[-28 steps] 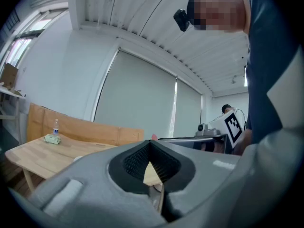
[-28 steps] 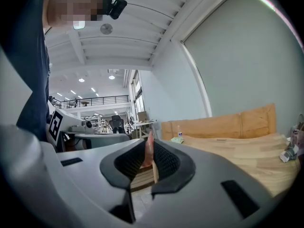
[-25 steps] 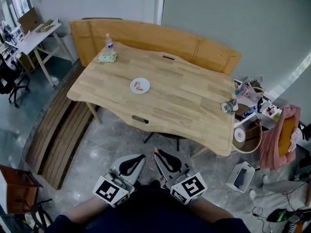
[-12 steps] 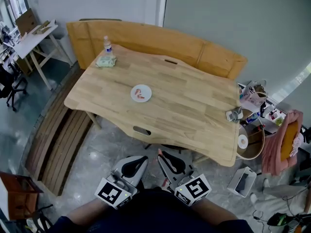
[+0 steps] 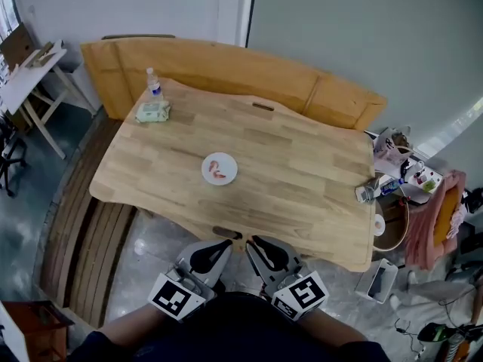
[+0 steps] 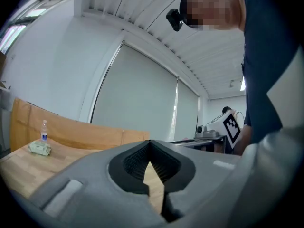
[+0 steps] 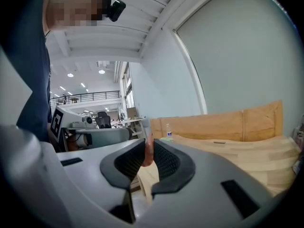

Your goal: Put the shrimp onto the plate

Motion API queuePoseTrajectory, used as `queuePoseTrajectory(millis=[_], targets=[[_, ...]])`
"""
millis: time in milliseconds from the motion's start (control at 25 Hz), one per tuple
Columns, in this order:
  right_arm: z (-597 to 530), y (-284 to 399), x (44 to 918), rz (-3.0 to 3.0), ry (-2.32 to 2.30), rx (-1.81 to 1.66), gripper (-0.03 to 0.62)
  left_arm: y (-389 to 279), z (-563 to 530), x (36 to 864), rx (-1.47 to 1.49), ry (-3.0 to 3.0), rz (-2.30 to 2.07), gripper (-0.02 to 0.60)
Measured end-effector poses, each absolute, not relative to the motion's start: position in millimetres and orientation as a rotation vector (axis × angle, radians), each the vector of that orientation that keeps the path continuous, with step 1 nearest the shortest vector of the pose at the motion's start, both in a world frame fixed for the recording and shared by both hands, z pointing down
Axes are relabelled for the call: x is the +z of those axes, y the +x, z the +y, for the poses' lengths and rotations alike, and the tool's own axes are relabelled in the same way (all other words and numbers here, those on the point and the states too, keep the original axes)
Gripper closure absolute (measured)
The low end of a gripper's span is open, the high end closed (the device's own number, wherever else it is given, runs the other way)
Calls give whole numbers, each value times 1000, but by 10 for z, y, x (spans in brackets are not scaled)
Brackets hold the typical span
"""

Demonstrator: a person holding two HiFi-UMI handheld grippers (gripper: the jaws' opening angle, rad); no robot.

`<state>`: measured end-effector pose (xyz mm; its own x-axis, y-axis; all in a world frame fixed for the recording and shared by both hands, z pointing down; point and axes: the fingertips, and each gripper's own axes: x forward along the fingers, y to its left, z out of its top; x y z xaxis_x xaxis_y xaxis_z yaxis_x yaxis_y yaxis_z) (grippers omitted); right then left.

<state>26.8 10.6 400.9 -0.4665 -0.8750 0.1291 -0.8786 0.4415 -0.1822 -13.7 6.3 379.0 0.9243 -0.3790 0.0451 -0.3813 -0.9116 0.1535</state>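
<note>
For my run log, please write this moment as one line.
left tool shut, empty | right tool holds shrimp | plate on table, not reached

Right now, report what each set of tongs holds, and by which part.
The right tongs pinch a pink shrimp near the pad tips; which end of it cannot be told. The left tongs are shut, empty.

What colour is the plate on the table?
The plate is white; head view shows it best.
</note>
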Motion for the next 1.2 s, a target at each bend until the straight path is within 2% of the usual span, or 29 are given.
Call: queuePoseTrajectory(millis=[520,1200], targets=[[-837,306,4042,-2637,1659,441,531,-96,-809,3746,49,2925,-530,577],[-1511,716,4416,-2603,1543,521,531,140,-1088,3823,69,2864,-689,577]])
